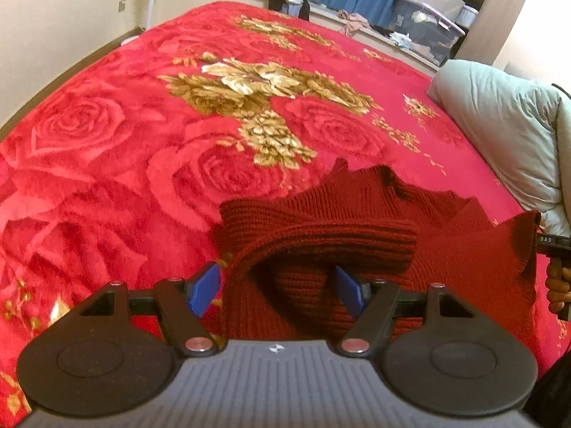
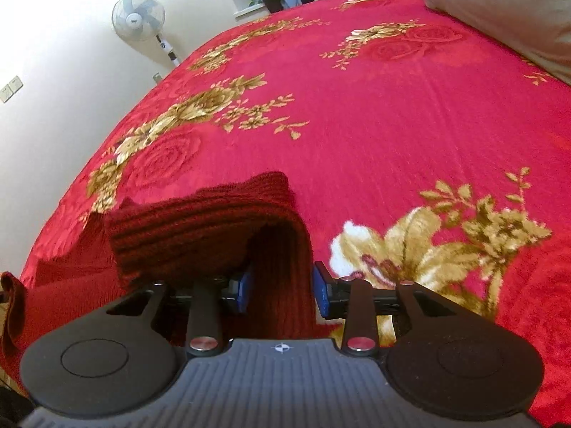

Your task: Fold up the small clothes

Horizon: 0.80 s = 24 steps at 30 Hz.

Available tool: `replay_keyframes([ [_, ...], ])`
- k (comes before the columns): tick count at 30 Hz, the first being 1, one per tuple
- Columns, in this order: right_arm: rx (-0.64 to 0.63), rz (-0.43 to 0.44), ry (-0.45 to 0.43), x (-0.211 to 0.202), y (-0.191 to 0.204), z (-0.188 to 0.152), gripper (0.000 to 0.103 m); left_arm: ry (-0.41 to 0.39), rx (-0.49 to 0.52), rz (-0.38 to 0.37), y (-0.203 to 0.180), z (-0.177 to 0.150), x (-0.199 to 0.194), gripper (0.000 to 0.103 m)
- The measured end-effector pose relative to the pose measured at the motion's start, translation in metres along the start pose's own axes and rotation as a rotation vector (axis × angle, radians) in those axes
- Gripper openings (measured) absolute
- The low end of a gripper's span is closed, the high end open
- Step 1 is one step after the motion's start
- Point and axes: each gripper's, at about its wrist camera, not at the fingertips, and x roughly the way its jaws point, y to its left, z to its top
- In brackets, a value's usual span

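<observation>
Right now the dark red knit sweater (image 1: 357, 224) lies on the bed's red rose blanket (image 1: 125, 125), stretched sideways between both hands. The left gripper (image 1: 276, 290) sits at one end, fingers wide and not pinching. The right gripper (image 2: 282, 294) has fingers half open around the other folded edge, barely touching.

ribbed knit sweater (image 1: 357, 235) on plush, fuzzy blanket (image 1: 142, 125).

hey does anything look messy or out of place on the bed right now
Only the dark red knit garment: it lies bunched in thick rolls on the red floral blanket, edges uneven, not yet folded flat. Nothing looks spilled or damaged.
</observation>
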Motion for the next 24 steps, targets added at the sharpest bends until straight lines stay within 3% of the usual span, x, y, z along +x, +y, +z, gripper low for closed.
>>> replay_keyframes([
  [5,0.042,0.007,-0.022,0.011,-0.001,0.003,0.04,-0.037,-0.004,0.02,-0.002,0.007,0.004,0.08],
  [7,0.047,0.008,-0.028,0.015,0.0,0.005,0.04,-0.038,0.016,0.017,-0.004,0.009,0.008,0.076],
  [9,0.048,0.011,-0.029,0.019,0.001,0.007,0.04,-0.025,0.052,0.008,-0.008,0.01,0.013,0.053],
  [10,0.05,0.012,-0.027,0.02,0.001,0.007,0.04,-0.029,0.065,0.02,-0.009,0.011,0.014,0.049],
  [12,0.054,0.017,-0.021,0.023,-0.001,0.007,0.039,-0.035,0.08,0.028,-0.008,0.013,0.015,0.022],
  [15,0.044,0.027,-0.014,0.024,-0.001,0.008,0.03,-0.043,0.056,0.009,0.002,0.017,0.013,0.008],
  [20,0.019,0.067,-0.046,0.017,0.001,0.013,0.012,-0.108,0.017,0.023,0.012,0.023,0.004,0.006],
  [22,0.106,0.107,-0.067,0.015,-0.008,0.016,0.012,-0.123,-0.116,0.037,0.03,0.026,0.003,0.006],
  [24,0.259,0.12,-0.034,0.021,-0.026,0.015,0.012,-0.023,-0.258,0.102,0.05,0.021,0.018,0.006],
])
